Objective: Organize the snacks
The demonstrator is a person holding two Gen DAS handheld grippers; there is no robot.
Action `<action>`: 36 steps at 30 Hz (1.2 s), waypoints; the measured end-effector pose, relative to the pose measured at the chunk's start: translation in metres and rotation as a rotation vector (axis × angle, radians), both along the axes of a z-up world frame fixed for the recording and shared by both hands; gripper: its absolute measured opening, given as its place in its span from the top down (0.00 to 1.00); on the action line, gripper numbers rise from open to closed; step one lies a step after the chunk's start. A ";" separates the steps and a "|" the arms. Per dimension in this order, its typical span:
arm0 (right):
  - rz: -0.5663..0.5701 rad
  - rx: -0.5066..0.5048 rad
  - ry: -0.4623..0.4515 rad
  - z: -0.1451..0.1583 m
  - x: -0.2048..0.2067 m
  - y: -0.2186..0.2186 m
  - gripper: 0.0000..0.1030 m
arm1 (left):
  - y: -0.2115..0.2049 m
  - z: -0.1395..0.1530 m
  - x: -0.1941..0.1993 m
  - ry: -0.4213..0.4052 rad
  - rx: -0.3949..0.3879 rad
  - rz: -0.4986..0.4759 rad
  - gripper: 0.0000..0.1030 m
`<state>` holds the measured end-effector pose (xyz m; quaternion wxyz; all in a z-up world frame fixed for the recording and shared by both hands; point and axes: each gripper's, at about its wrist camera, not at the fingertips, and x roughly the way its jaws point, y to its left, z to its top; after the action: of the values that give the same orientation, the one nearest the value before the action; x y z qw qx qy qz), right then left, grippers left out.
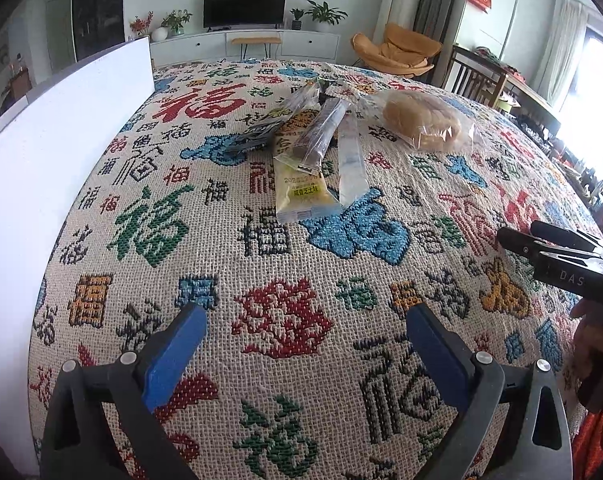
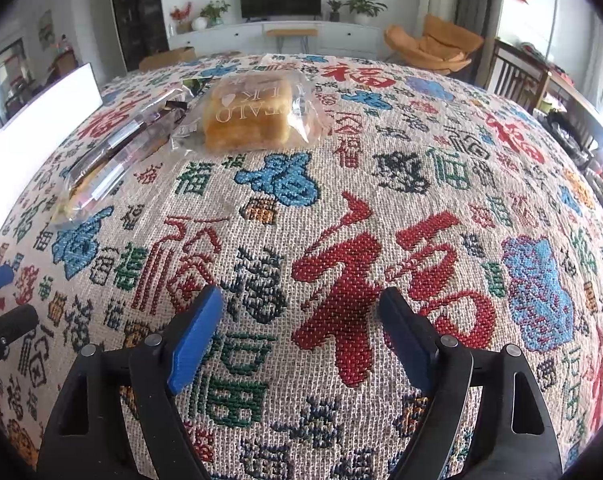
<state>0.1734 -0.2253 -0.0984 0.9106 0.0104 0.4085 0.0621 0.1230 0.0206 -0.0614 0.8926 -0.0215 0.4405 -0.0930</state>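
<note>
Several snack packets lie in a loose pile at the far middle of the patterned tablecloth (image 1: 149, 236): a yellow-green packet (image 1: 301, 194), a dark bar in clear wrap (image 1: 321, 136), a clear packet (image 1: 351, 168) and a dark blue packet (image 1: 253, 134). To their right lies a bagged bread loaf (image 1: 421, 120). My left gripper (image 1: 305, 316) is open over bare cloth, well short of the pile. My right gripper (image 2: 301, 298) is open too, with nothing between its pads. It faces the loaf (image 2: 253, 116) and the pile (image 2: 113, 156) from farther right.
A tall white panel (image 1: 61, 152) stands along the cloth's left edge. My right gripper (image 1: 517, 236) and a hand (image 1: 593, 332) show at the right of the left wrist view. Wooden chairs (image 1: 477, 76) and a cluttered table stand beyond the right edge.
</note>
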 end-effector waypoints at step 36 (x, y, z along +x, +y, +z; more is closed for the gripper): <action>-0.001 0.000 0.000 0.001 0.000 0.001 0.19 | -0.013 -0.004 0.001 0.013 0.109 -0.012 0.00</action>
<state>0.1729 -0.2243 -0.0972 0.9106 0.0105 0.4087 0.0615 0.1245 0.0077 -0.0652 0.8889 0.0292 0.4510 -0.0743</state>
